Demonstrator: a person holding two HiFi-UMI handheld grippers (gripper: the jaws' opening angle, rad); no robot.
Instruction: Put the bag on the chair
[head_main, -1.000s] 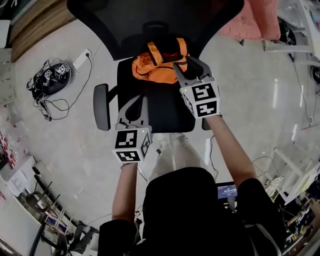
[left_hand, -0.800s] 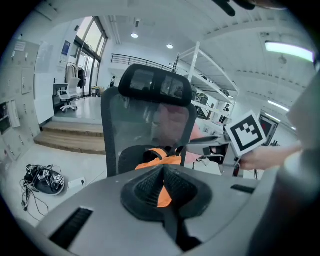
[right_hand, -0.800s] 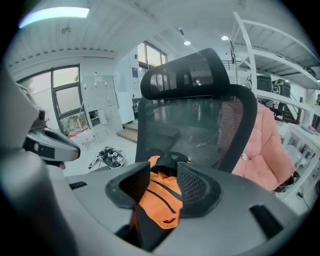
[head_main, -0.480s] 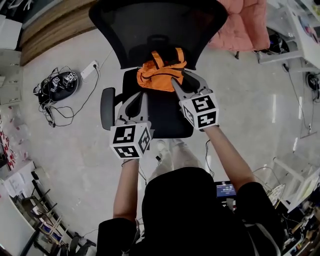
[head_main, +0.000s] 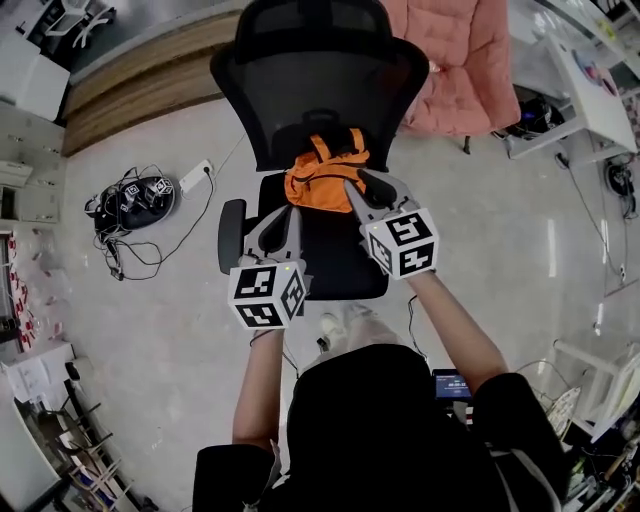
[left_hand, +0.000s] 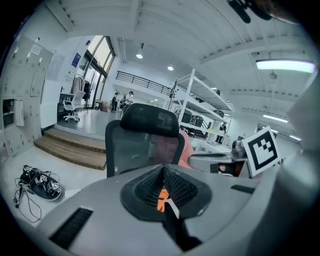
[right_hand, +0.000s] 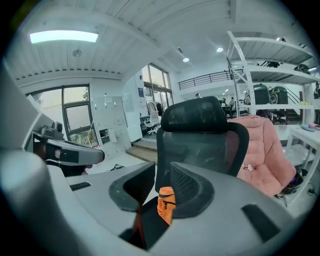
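Retreat seems the step, the orange bag (head_main: 325, 180) lying on the chair (head_main: 320, 95) against its backrest: lift the right tool (head_main: 366, 189), empty, jaws apart though just narrowing, and the closed left tool (head_main: 283, 216) clear without nudging it.

Both forearms are extending forward. The grey left gripper (head_main: 281, 214) is pinching shut, while the grey right gripper (head_main: 362, 189), having just been closing, is gaping, empty.
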